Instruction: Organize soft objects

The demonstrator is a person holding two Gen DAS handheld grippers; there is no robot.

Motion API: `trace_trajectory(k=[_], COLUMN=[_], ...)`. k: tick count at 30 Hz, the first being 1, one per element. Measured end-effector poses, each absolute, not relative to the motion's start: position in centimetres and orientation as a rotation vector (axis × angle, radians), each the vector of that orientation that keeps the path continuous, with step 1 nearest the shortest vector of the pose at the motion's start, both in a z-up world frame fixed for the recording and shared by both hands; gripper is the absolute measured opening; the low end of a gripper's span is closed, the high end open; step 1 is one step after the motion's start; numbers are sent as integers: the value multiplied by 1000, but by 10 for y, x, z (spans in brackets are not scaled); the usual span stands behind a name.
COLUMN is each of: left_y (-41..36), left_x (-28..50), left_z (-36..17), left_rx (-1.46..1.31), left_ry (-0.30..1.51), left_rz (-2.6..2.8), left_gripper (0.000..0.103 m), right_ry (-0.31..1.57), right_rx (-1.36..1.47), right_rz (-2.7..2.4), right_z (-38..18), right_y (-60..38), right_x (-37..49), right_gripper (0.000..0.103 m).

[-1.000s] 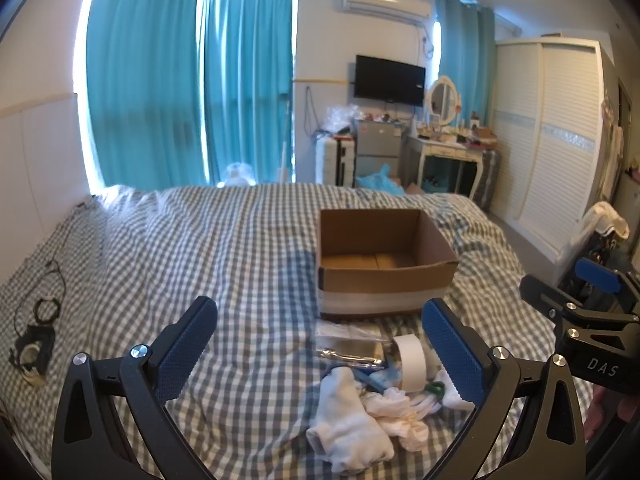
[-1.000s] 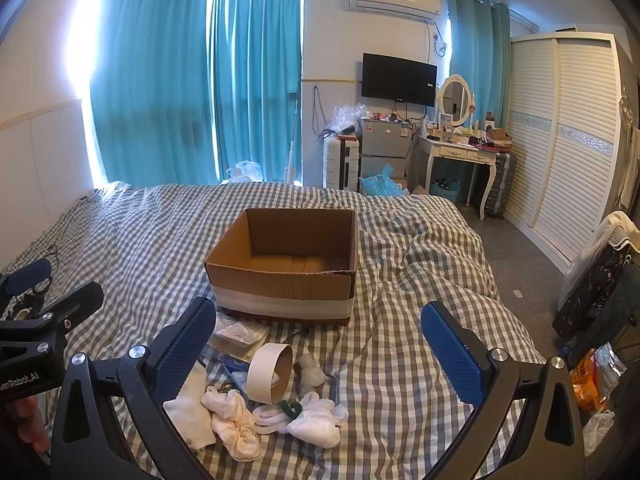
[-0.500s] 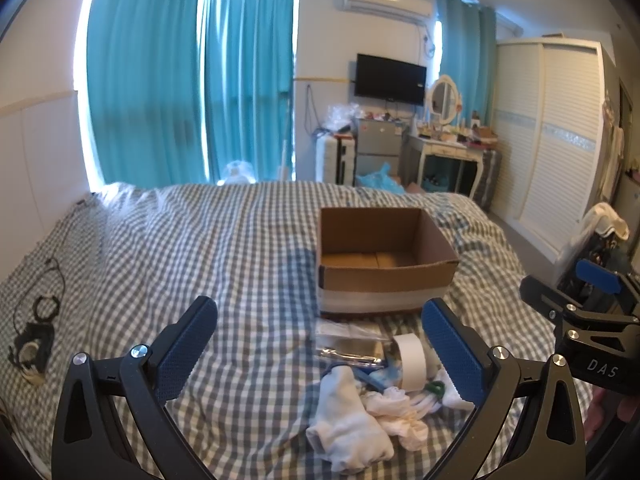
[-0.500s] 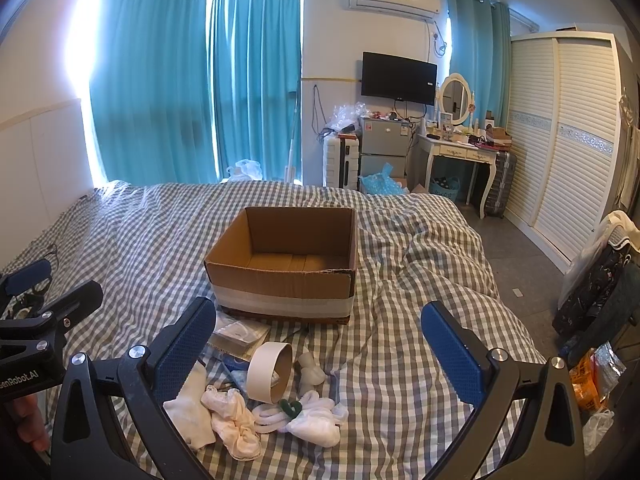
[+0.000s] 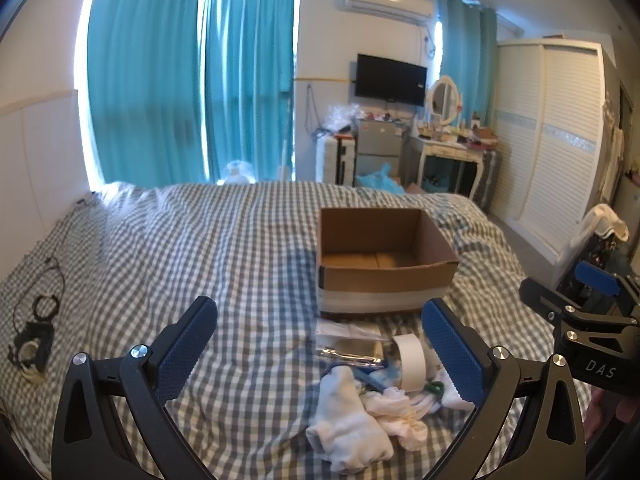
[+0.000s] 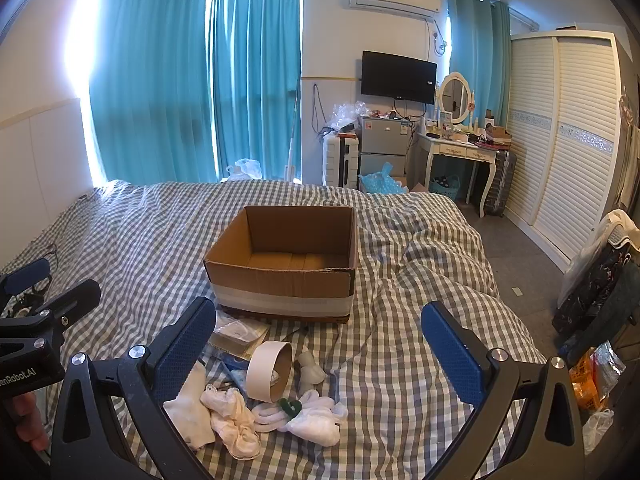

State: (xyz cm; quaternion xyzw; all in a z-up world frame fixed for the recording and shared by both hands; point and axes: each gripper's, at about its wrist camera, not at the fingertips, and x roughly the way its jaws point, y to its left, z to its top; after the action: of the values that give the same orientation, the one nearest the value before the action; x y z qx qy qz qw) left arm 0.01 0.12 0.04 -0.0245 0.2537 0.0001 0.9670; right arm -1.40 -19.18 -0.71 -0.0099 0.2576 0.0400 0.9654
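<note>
An open, empty cardboard box [image 5: 384,264] stands on the checked bed; it also shows in the right wrist view [image 6: 286,264]. In front of it lies a heap of white socks [image 5: 352,436] [image 6: 236,420], a tape roll [image 5: 412,360] [image 6: 268,370] and clear packets [image 5: 348,346] [image 6: 238,334]. My left gripper [image 5: 320,356] is open and empty, above the heap's left side. My right gripper [image 6: 318,360] is open and empty, above the heap's right side. Each gripper shows at the edge of the other's view.
A black cable and small device [image 5: 34,340] lie at the bed's left edge. Beyond the bed stand teal curtains [image 6: 200,80], a dressing table [image 6: 460,152] and a white wardrobe [image 6: 568,132]. Bags [image 6: 596,364] sit on the floor at right.
</note>
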Motion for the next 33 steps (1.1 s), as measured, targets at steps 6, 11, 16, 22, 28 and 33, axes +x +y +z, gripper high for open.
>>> trace_trajectory(k=[6, 11, 16, 22, 28, 33], left_y=[1, 1, 1, 1, 1, 0], left_x=[0, 0, 0, 0, 0, 1], left_z=[0, 0, 0, 0, 0, 0], left_rx=[-50, -49, -50, -50, -51, -46], left_ry=[512, 512, 511, 512, 512, 506], left_rz=[3, 2, 3, 3, 5, -1], left_gripper=[103, 103, 103, 103, 103, 103], right_ry=[522, 523, 523, 522, 523, 524], right_rx=[-21, -20, -20, -20, -20, -19], right_rz=[82, 81, 82, 82, 82, 81], right_z=[-9, -9, -10, -10, -9, -13], right_y=[-191, -191, -191, -191, -191, -191], right_x=[-13, -13, -14, -13, -13, -14], right_gripper=[103, 103, 103, 103, 103, 103])
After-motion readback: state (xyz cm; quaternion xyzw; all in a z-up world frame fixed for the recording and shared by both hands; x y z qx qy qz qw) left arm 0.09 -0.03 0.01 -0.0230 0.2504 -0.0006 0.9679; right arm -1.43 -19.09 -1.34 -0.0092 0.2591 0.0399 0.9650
